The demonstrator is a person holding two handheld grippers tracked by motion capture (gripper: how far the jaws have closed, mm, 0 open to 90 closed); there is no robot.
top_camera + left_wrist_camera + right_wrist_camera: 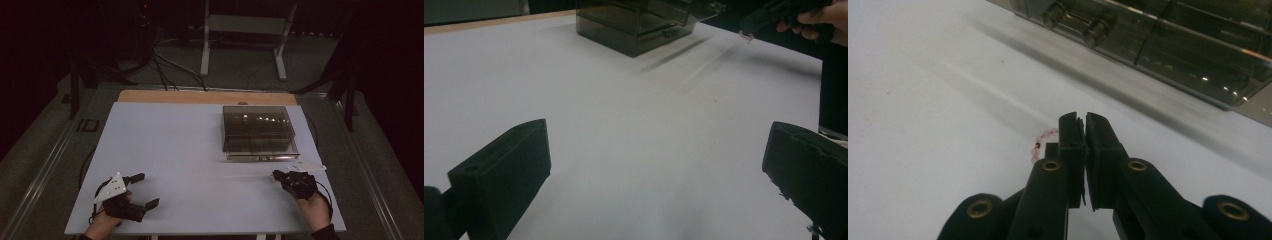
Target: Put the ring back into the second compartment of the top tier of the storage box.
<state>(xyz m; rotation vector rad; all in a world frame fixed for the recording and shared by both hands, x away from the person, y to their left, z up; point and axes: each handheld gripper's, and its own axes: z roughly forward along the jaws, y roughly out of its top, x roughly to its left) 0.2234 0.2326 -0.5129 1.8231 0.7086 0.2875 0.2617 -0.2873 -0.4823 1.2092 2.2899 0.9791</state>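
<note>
Bracelet [1043, 141] of pale pink beads hung pinched in the closed right gripper [1084, 122], at seven o'clock from the smoky drawer box [259, 132]; the high view left it unreadable. Left gripper [145, 190] gaped wide over bare table [190, 150].

Dim room, dark surroundings; white tabletop [190, 150] softly lit. Glints on smoked transparent plastic box [257, 131]. Near black jaws blurred.

Pink bead bracelet [1040, 141]; smoky grey box [257, 131]; white table [170, 160]; blk grippers.
</note>
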